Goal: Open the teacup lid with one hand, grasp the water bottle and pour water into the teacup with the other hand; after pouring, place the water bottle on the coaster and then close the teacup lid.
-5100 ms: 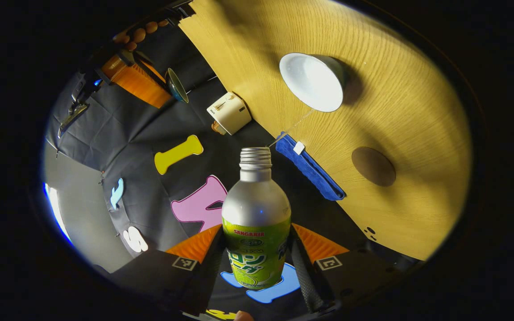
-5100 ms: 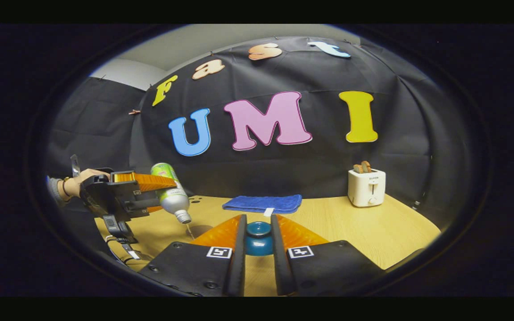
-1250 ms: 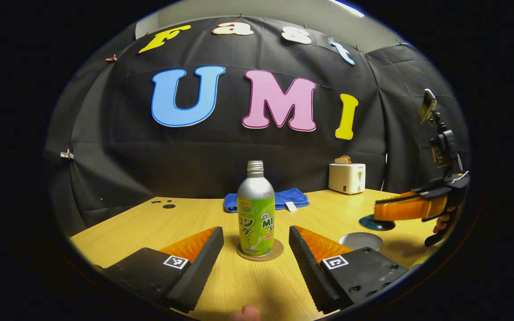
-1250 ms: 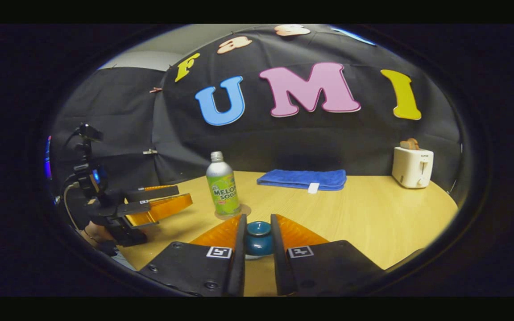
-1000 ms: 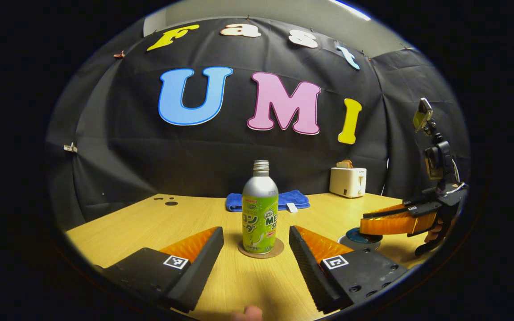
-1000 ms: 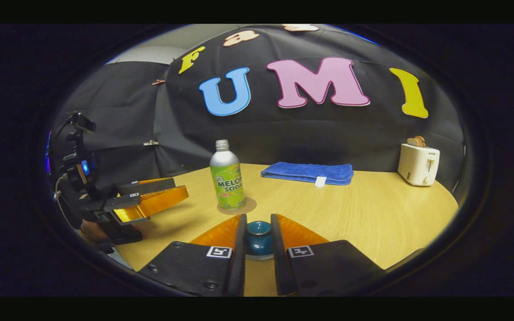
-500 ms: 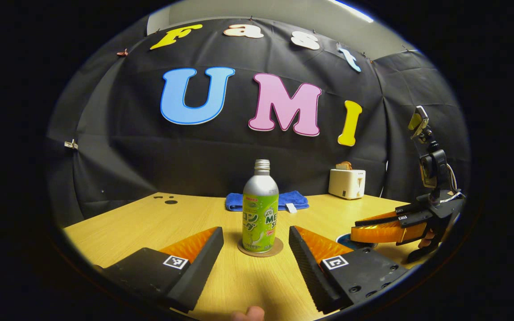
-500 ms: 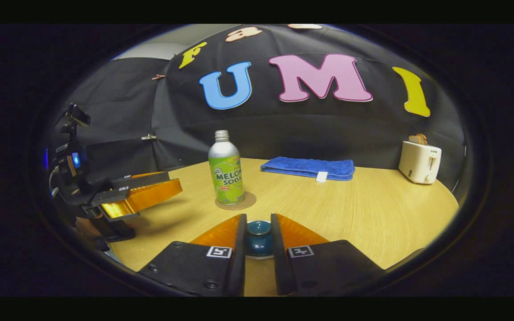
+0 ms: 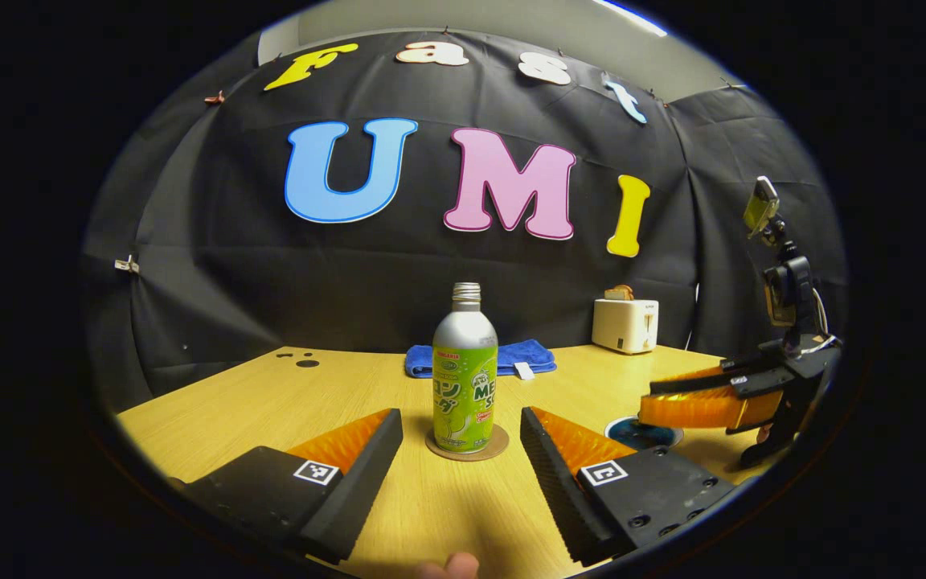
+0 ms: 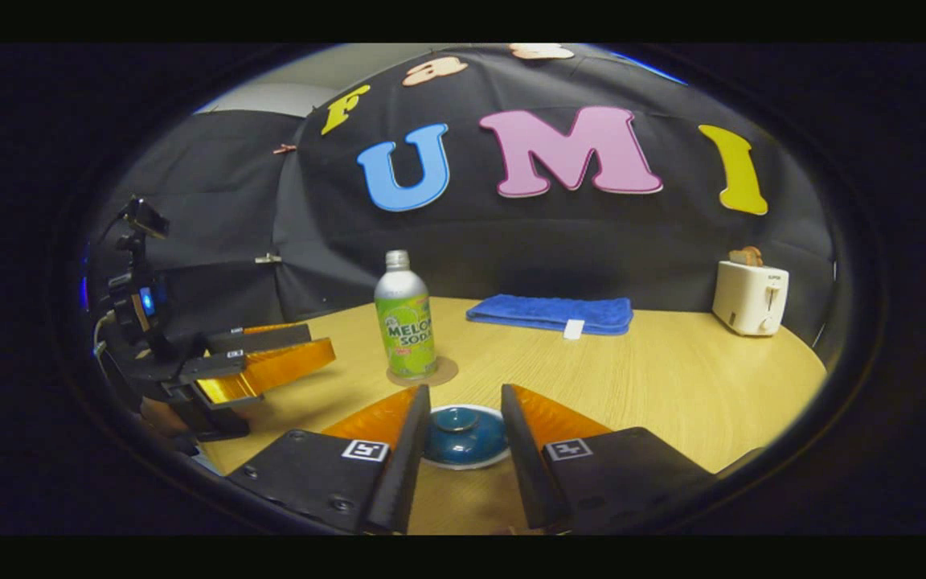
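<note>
**Lid set down, bottle parked: what could slip at the release**

Nearest in the right gripper view, the right hand-held gripper [image 10: 463, 438] stands with its fingers parted, one to each side of the teacup lid [image 10: 463, 434] and apparently clear of its knob. The lid lies flat over a pale rim (presumably the teacup's, since the cup body is hidden). If the lid sits off-centre, a finger brushing the knob on withdrawal could drag or tip it; a straight lift away seems the safer exit.

In the left gripper view, the left hand-held gripper [image 9: 461, 450] is spread wide, well short of the water bottle [image 9: 465, 374], which stands upright and uncapped on the coaster [image 9: 465, 446]. A careless sweep of either tool could topple the bottle and spill it.

The counter [image 9: 270, 402] is pale wood grain, level and uncluttered. Toward its far edge lie a folded blue cloth [image 10: 550, 312] and a white toaster [image 10: 750, 297], backed by the black cloth wall [image 10: 214, 225].
</note>
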{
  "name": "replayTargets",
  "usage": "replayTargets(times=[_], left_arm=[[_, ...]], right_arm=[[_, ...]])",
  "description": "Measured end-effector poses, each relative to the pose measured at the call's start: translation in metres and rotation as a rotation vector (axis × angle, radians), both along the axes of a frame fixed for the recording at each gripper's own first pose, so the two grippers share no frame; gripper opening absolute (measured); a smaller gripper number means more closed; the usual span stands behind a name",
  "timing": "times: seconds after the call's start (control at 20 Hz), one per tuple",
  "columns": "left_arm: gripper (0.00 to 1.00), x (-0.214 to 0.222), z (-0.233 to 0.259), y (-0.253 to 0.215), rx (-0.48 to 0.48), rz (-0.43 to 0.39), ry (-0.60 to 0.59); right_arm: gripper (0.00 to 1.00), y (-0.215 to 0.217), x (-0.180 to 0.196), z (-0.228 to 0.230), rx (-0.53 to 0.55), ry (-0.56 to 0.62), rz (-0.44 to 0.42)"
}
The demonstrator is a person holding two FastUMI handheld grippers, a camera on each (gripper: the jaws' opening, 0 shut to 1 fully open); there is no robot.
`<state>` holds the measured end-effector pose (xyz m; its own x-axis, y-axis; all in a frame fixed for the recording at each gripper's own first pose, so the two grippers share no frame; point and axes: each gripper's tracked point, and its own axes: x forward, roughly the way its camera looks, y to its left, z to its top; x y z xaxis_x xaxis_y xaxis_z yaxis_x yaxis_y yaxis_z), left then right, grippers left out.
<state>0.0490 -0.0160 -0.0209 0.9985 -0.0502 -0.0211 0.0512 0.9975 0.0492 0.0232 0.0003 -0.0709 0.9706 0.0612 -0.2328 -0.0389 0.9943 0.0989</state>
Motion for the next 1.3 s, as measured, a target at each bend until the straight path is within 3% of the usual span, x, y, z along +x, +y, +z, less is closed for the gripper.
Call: replayTargets(times=[0.15, 0.4, 0.65, 0.75, 0.85, 1.3], left_arm=[[0.93, 0.000, -0.002, -0.005, 0.020, 0.001, -0.002], [0.93, -0.001, 0.000, 0.004, 0.018, 0.050, -0.001], [0.93, -0.002, 0.000, 0.004, 0.018, 0.061, -0.002], [0.93, -0.001, 0.000, 0.005, 0.019, 0.066, -0.001], [0.94, 0.000, 0.000, 0.004, 0.019, 0.064, 0.000], [0.94, 0.000, 0.000, 0.004, 0.018, 0.064, 0.000]], right_arm=[[0.68, -0.015, -0.012, 0.015, -0.003, -0.099, -0.057], [0.69, -0.033, -0.031, 0.022, -0.050, -0.182, -0.131], [0.70, -0.039, -0.031, 0.005, -0.039, -0.142, -0.142], [0.72, -0.040, -0.035, 0.006, -0.042, -0.139, -0.144], [0.81, -0.041, -0.033, 0.006, -0.063, -0.137, -0.153], [0.87, -0.040, -0.031, 0.003, -0.077, -0.133, -0.153]])
